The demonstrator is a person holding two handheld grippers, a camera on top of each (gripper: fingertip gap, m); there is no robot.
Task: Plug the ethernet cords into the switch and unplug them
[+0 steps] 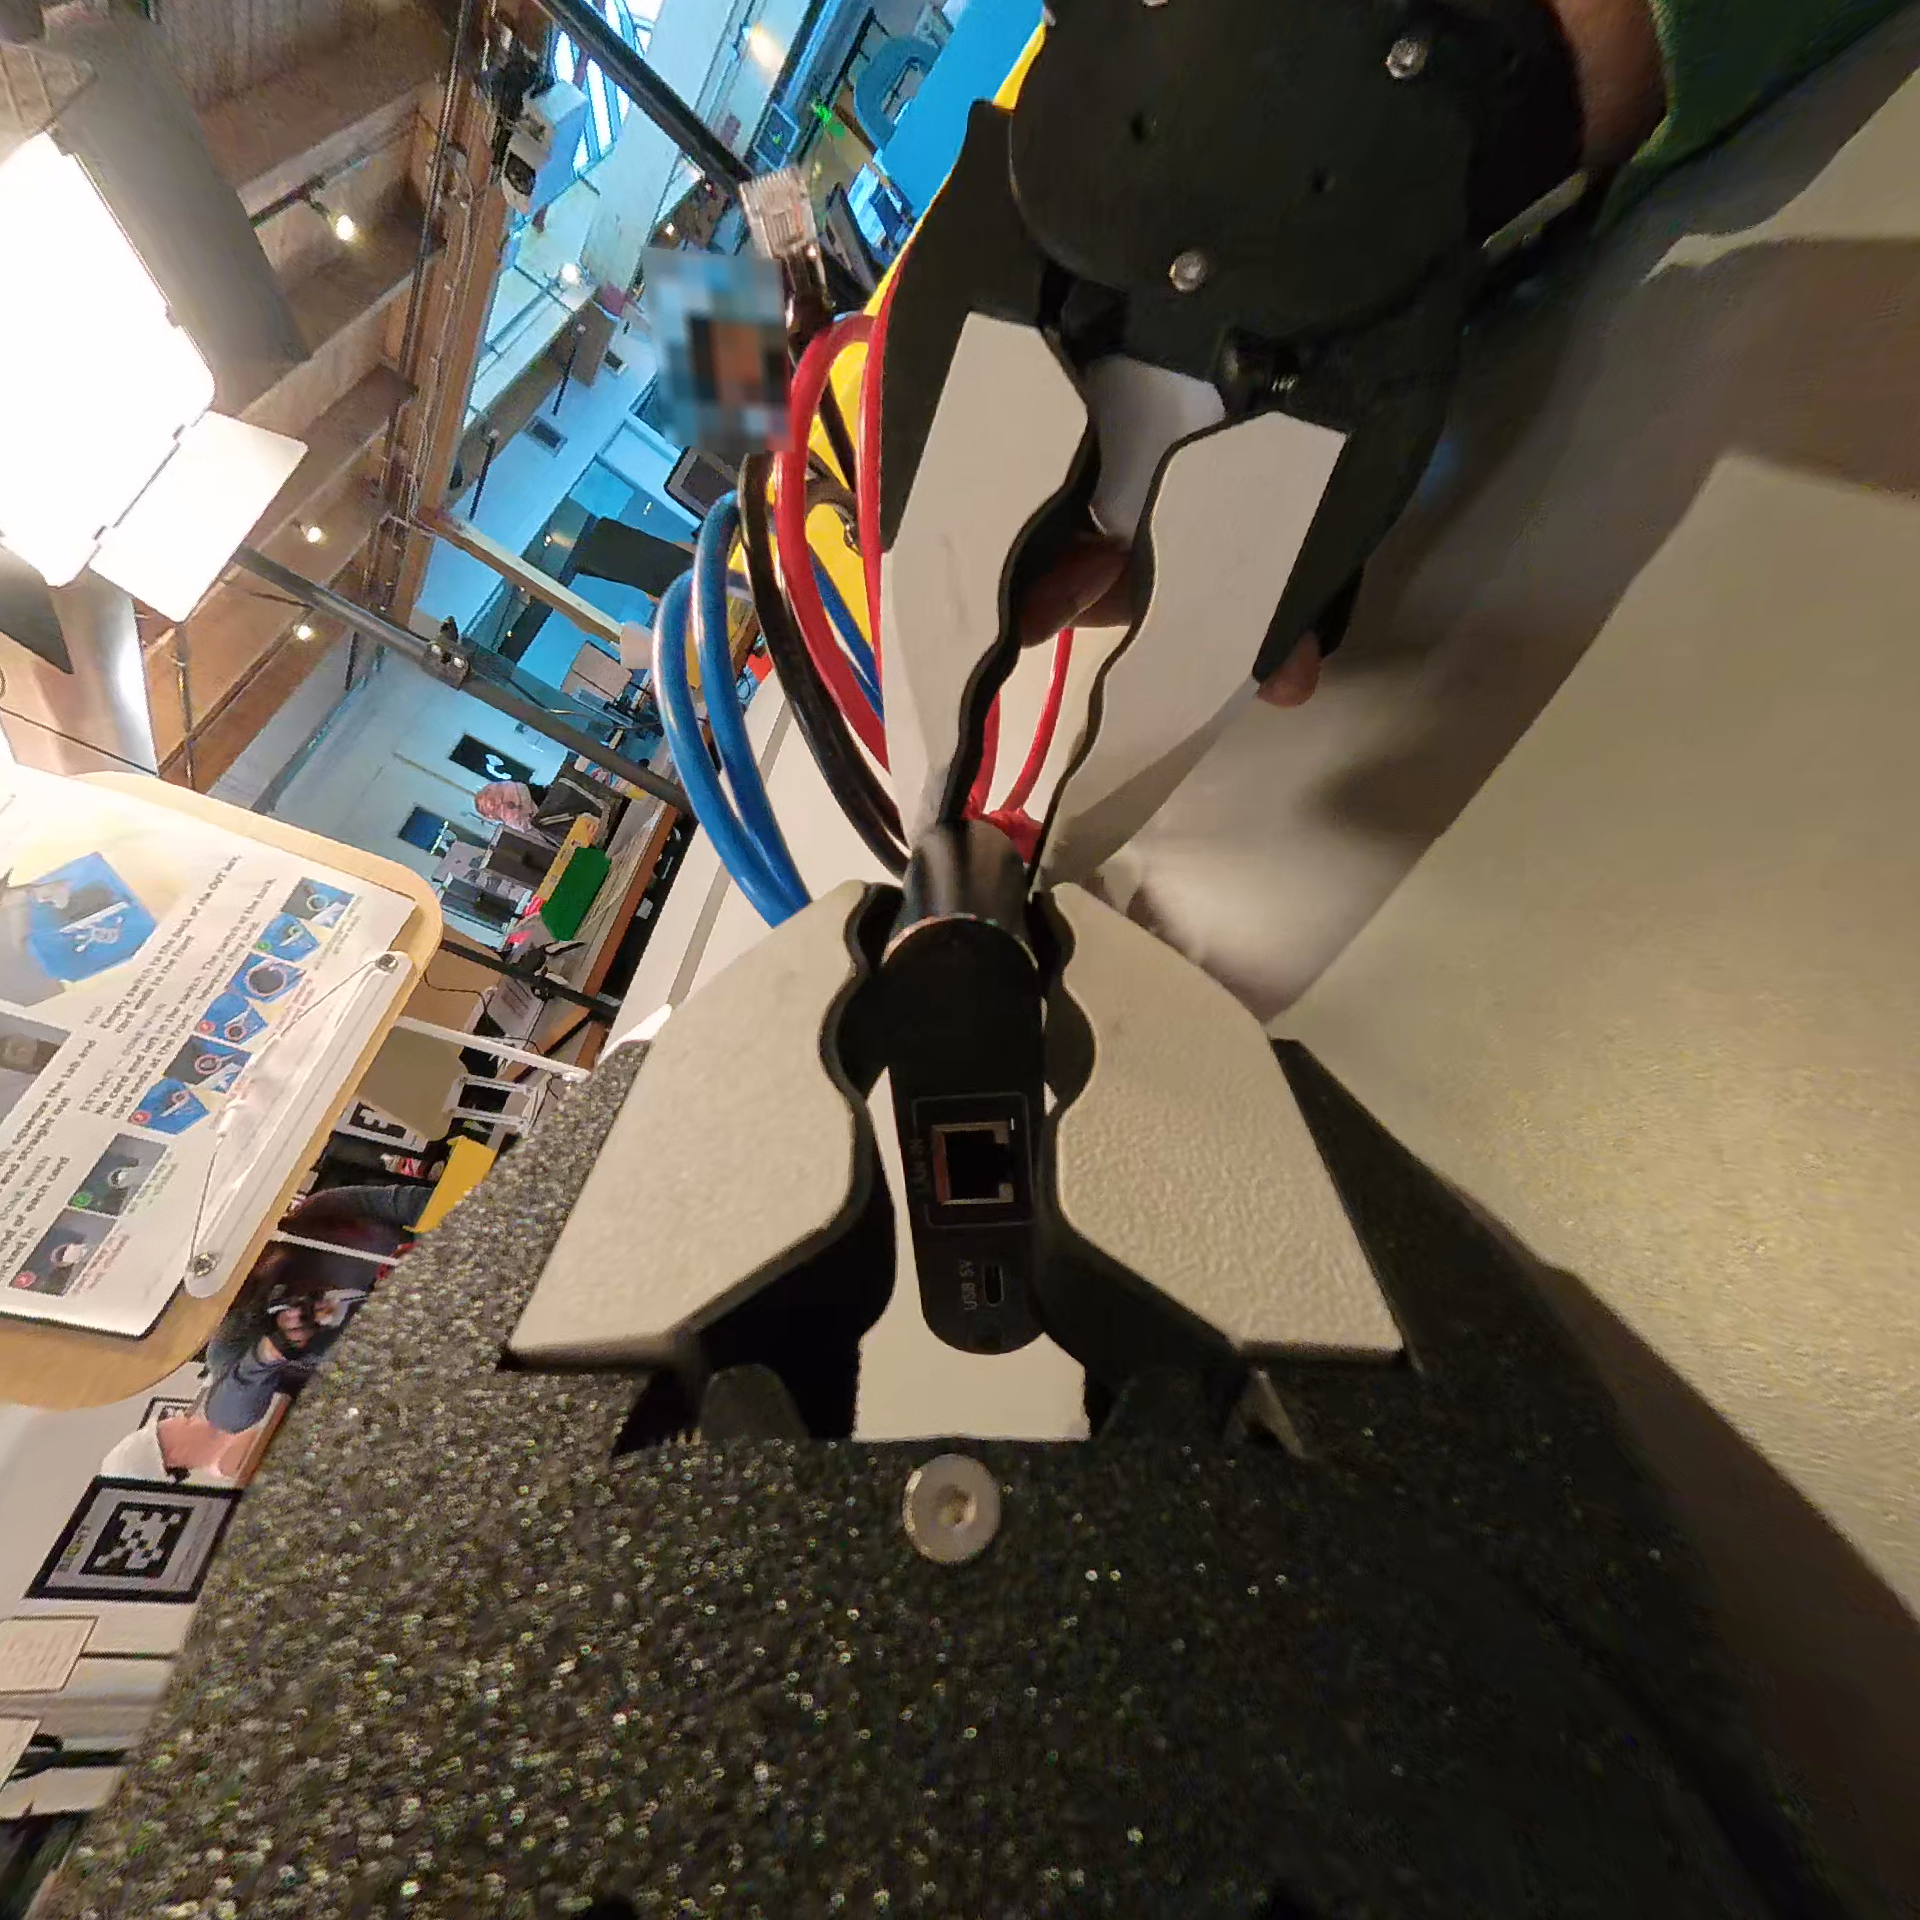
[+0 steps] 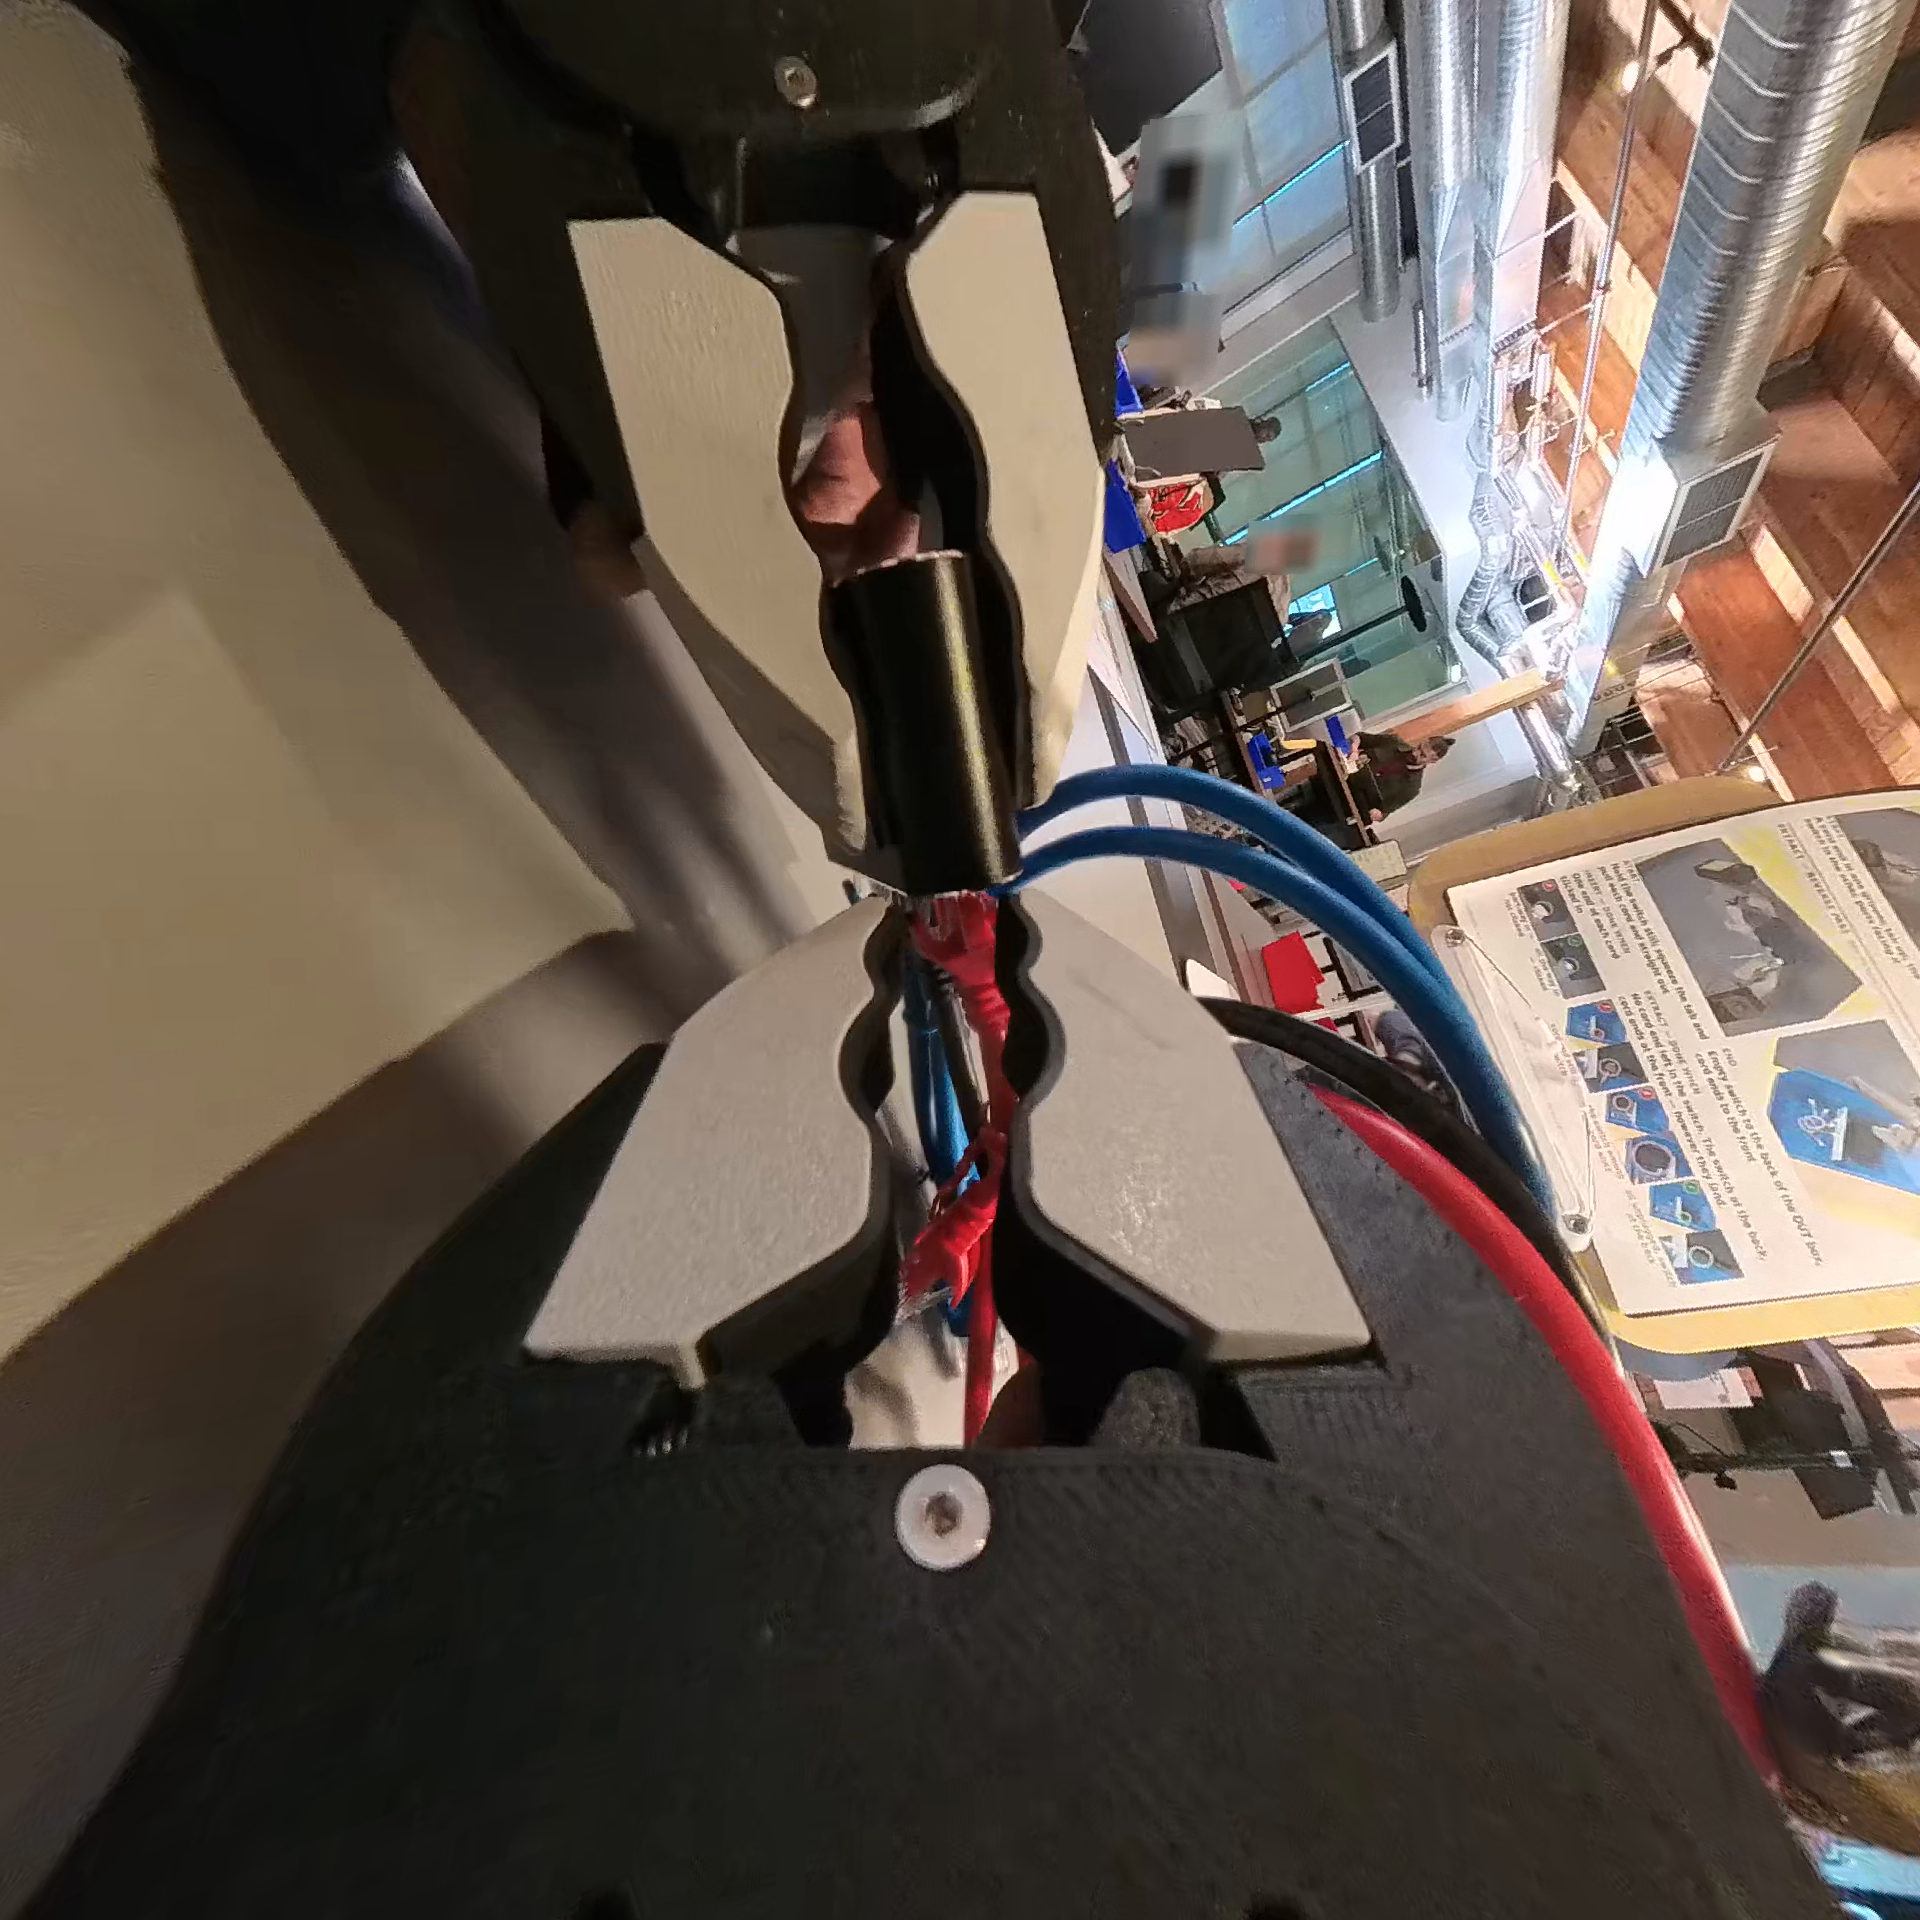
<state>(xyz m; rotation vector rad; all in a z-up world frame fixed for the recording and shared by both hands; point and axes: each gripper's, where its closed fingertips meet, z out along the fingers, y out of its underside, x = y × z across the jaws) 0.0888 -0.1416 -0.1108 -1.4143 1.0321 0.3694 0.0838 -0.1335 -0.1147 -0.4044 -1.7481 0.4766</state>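
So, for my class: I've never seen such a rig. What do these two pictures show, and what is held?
No robot: a person holds tongs in each hand, each with a camera looking along its fingers. One picture is from the left tongs, closed on a small black switch whose end port faces the camera. The other is from the right tongs, apparently closed on a red ethernet cord at its plug, at the switch's far end. Two blue cords loop away. No tabletop shows; an instruction sheet stands nearby.
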